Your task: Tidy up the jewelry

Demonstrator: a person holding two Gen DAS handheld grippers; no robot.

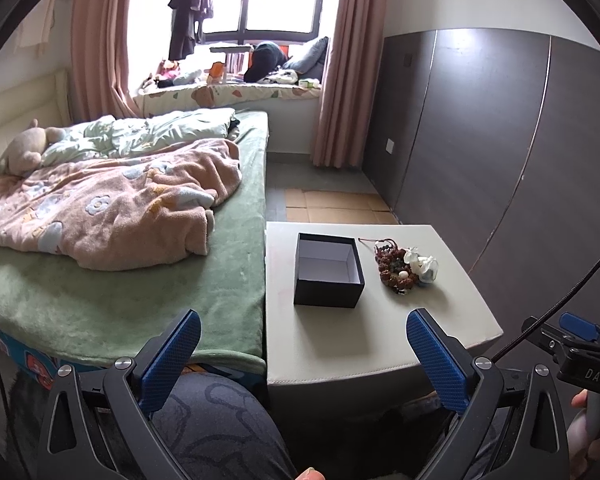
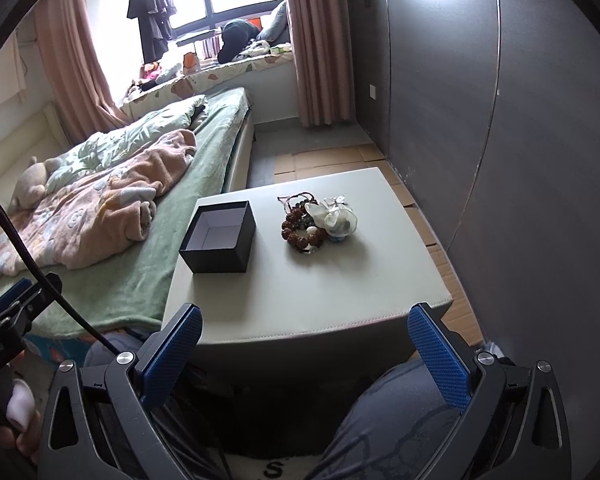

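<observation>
- left gripper [image 1: 303, 354] and right gripper [image 2: 305, 350] both spread wide, nothing held
- black box [image 2: 219, 237] open on pale stool [image 2: 340, 280]
- bracelets [image 2: 318, 222] piled just beside

Left gripper [image 1: 303, 354] and right gripper [image 2: 305, 350] both held level above the person's knees, jaws spread wide, gripping nothing.

text: "DAS" | on: right claw body [image 1: 592, 374] | "S" | on: white fabric [image 2: 274, 469]
</observation>
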